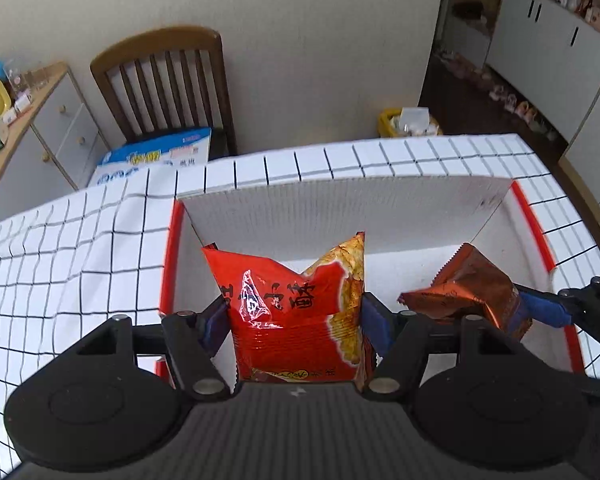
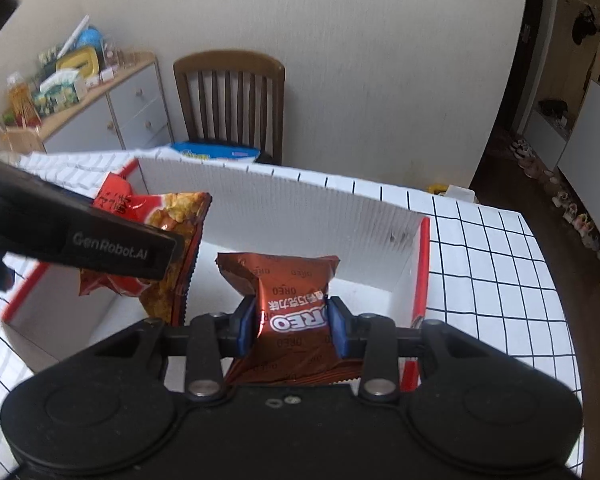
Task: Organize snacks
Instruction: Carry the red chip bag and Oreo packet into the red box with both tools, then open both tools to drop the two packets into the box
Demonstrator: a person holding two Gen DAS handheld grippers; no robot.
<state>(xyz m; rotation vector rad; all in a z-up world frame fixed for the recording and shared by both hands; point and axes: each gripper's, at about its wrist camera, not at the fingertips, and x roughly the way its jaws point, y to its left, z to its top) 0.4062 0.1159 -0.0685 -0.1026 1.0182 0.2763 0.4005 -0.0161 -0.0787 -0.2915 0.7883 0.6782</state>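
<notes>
Red foil catches the light first: the left gripper [image 1: 294,316] has a glossy red snack bag [image 1: 296,312] pinched between its blue pads [image 1: 374,326], squeezing the middle so the film wrinkles and the top corners flare out. Bold Chinese characters run across the front, and a picture of golden, crunchy pieces fills the right side. One edge of the bag is cut in a zigzag seal. It hangs upright over the open white box [image 1: 340,200], whose corrugated inner walls are plain and whose outer edges are trimmed in red.

Just beside it, the right gripper [image 2: 292,324] is clamped on a copper-brown Oreo packet [image 2: 288,292], pressed narrow at the waist between its own blue pads [image 2: 246,326]. The wrapper is shiny and creased, printed all over with small repeated brand names, and the big white logo reads upside down from the wrist camera. Its sealed ends also have saw-tooth edges. This packet too is held above the box interior, toward the right side, with the red bag to its left; from the left wrist view the two packets look close but I cannot tell whether they touch.

The box sits on a table covered with a white cloth with a black grid [image 1: 60,260]. Behind it stands a wooden slat-back chair [image 1: 168,84] against a beige wall.
</notes>
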